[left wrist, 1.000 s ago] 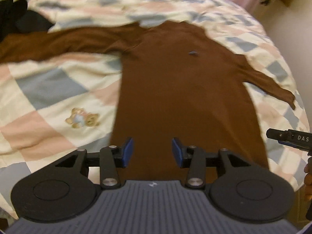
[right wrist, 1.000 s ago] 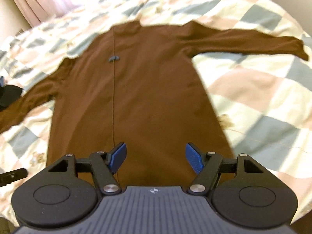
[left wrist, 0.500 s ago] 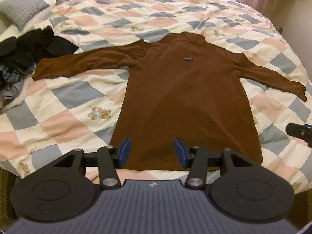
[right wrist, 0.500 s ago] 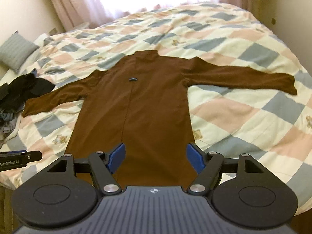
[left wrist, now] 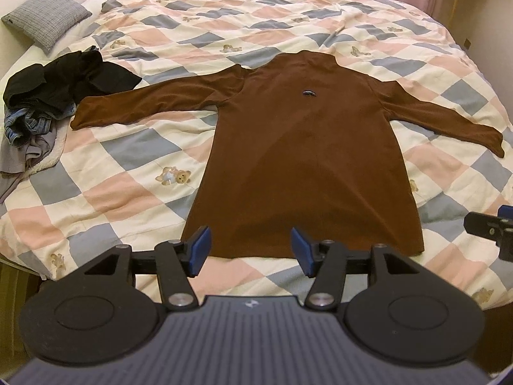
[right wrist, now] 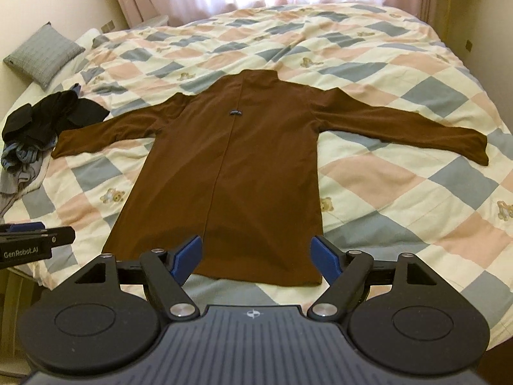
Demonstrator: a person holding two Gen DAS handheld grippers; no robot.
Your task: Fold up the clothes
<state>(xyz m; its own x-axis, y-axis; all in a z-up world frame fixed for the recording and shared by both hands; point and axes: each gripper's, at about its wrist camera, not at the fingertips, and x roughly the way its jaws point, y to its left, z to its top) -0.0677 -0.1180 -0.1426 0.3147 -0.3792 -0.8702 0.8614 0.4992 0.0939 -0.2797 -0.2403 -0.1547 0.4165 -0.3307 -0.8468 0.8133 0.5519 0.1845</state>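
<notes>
Seen from the left wrist, the left tongs [left wrist: 250, 250] hang spread and empty, level, just short of the hem of the brown long-sleeved knit garment [left wrist: 301, 160], which lies flat, sleeves outstretched, on the checked pastel quilt [left wrist: 134, 147] of the bed. From the right wrist, the right tongs [right wrist: 256, 258] likewise gape wide, holding nothing, above the garment's [right wrist: 237, 166] hem; the left tongs [right wrist: 35, 240] poke in at the left edge.
</notes>
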